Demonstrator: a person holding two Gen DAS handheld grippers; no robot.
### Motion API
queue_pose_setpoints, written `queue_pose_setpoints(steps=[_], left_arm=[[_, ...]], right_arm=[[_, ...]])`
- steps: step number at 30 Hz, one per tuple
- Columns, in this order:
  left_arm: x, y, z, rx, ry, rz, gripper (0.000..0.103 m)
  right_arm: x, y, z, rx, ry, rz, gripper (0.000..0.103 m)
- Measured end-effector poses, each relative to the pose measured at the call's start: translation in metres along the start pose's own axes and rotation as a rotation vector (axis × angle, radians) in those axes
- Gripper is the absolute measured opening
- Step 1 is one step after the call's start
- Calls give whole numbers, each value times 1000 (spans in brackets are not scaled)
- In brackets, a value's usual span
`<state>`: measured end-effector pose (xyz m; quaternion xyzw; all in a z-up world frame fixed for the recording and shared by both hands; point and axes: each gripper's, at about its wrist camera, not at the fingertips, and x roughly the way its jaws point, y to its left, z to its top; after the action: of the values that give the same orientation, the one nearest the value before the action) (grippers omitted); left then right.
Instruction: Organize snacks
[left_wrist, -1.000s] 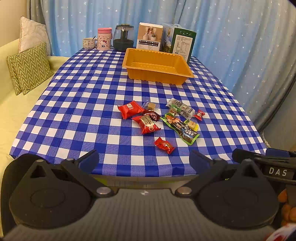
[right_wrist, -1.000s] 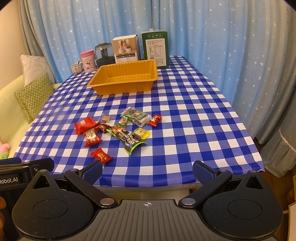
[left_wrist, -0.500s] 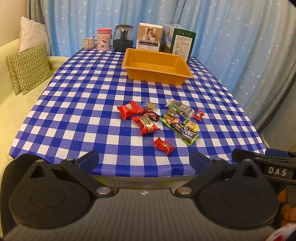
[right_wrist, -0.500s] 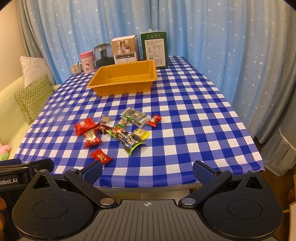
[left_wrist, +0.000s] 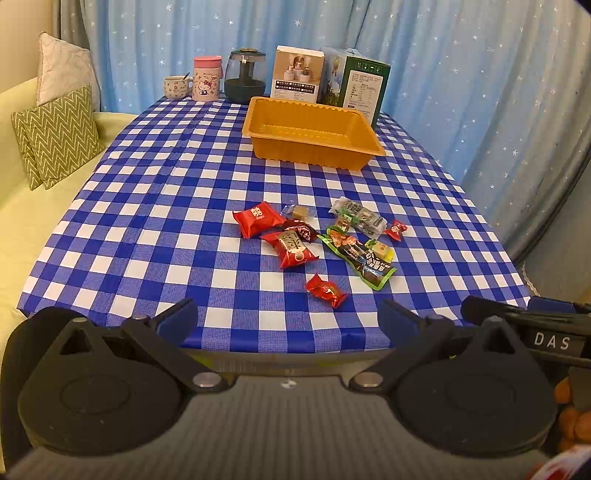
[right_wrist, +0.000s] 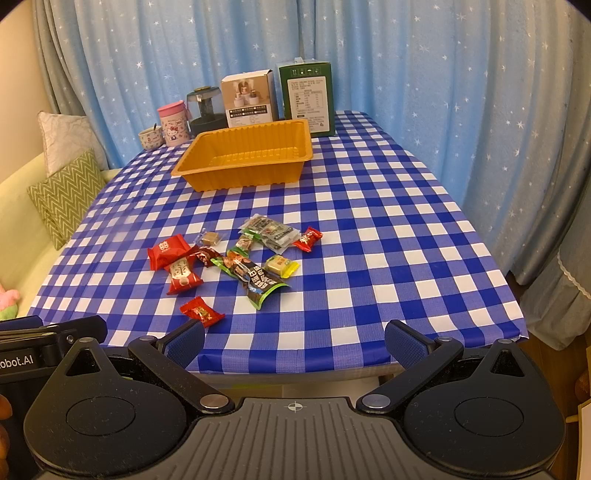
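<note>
A: Where are the snacks (left_wrist: 317, 240)?

B: Loose in a cluster on the desk (left_wrist: 147, 221), toward its near edge. The tray (left_wrist: 314, 155) stands empty, well beyond them toward the far end.

A: And the grippers?

B: The left gripper (left_wrist: 286, 321) and right gripper (right_wrist: 293, 343) both hang off the near edge, jaws spread wide, nothing between them.

A: Which one goes first?

B: Nearest is the small red candy (left_wrist: 325, 290). In the left view it lies just ahead and slightly right of centre; in the right view it sits by that gripper's left finger (right_wrist: 184, 343). I'd judge the left gripper better lined up. Its long axis runs diagonally across the view, so the jaws likely need a slight twist.

A: Anything unclear?

B: The wrappers overlap: the dark one is partly under a red packet (left_wrist: 293, 249), and the green pouch (left_wrist: 360, 258) crosses others. Labels are too small to read. The gripper bodies hide the desk's front edge below.
</note>
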<state>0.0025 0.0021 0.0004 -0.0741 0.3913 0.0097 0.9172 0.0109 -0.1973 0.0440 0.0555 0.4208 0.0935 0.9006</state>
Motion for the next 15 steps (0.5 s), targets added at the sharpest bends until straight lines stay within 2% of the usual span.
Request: queue_pose_setpoints(steps=[15], left_arm=[[1,0,2,8,-3,4,103]], right_arm=[[1,-2,0,9,-5,-3,103]])
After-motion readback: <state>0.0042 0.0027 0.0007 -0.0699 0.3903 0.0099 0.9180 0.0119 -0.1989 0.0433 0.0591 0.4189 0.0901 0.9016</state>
